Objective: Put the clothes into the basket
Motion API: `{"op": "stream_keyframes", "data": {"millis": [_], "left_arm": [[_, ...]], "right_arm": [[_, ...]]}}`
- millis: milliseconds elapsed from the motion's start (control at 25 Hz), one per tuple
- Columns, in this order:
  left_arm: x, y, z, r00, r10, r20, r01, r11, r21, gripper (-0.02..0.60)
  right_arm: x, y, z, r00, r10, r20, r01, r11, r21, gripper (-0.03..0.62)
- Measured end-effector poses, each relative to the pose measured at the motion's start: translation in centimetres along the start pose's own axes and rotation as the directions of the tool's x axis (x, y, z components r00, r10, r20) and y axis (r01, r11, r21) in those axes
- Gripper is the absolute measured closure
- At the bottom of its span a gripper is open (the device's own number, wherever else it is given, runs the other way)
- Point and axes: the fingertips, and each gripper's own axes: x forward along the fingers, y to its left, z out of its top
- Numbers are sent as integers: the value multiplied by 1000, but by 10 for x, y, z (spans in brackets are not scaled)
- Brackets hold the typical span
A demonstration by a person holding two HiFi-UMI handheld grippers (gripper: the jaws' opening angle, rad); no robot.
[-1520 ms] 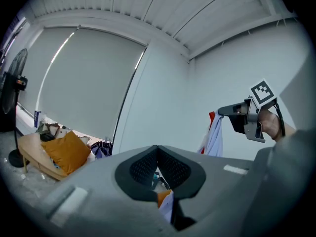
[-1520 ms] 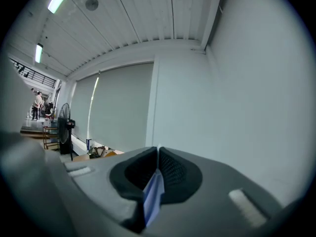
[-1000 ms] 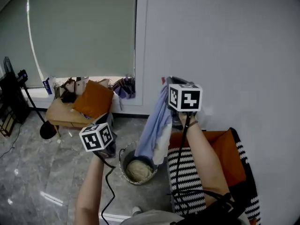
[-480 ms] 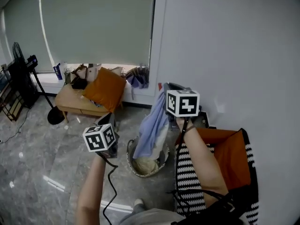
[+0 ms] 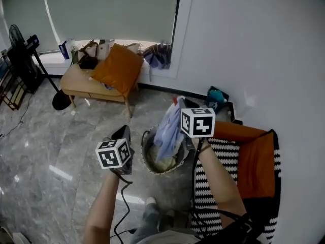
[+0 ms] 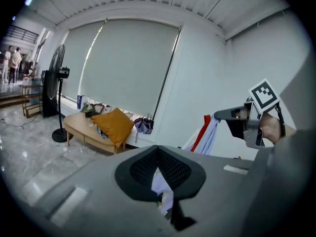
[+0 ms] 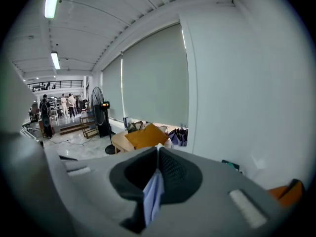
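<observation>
A light blue garment (image 5: 169, 128) hangs from my right gripper (image 5: 182, 103), which is shut on its top edge. The garment's lower end reaches into the round woven basket (image 5: 147, 159) on the floor, where a beige cloth (image 5: 161, 164) lies. In the right gripper view the blue cloth (image 7: 153, 194) is pinched between the closed pads. My left gripper (image 5: 124, 132) hovers just left of the basket, its jaws shut. Pale cloth (image 6: 161, 189) shows in the gap under its pads; I cannot tell whether it is held. The left gripper view also shows the right gripper (image 6: 243, 121) with the garment (image 6: 207, 135) hanging from it.
A wooden bench (image 5: 84, 88) with an orange cushion (image 5: 118, 69) stands at the back left, with a floor fan (image 5: 28, 52) beside it. A black-and-white striped seat with orange fabric (image 5: 254, 161) is at the right, by the white wall. The floor is grey marble.
Both grippers have come down. The blue garment sank with the right gripper, and its lower end now lies in the basket.
</observation>
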Motion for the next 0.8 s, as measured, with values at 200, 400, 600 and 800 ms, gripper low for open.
{"op": "stream_keyframes", "data": {"millis": [200, 400, 600, 800], "left_arm": [[28, 18, -53, 997, 3, -80, -8, 998, -61, 588], [57, 41, -110, 986, 21, -165, -40, 993, -112, 588], [78, 49, -157, 970, 15, -245, -53, 987, -151, 588], [89, 51, -176, 959, 5, -283, -55, 984, -168, 588]], "right_arm": [[38, 4, -77, 993, 8, -115, -8, 1000, -1, 579], [70, 4, -152, 975, 19, -221, -11, 999, 38, 579], [90, 6, -207, 952, 43, -302, -18, 996, 85, 579], [103, 6, -231, 942, 45, -334, -8, 994, 113, 579]]}}
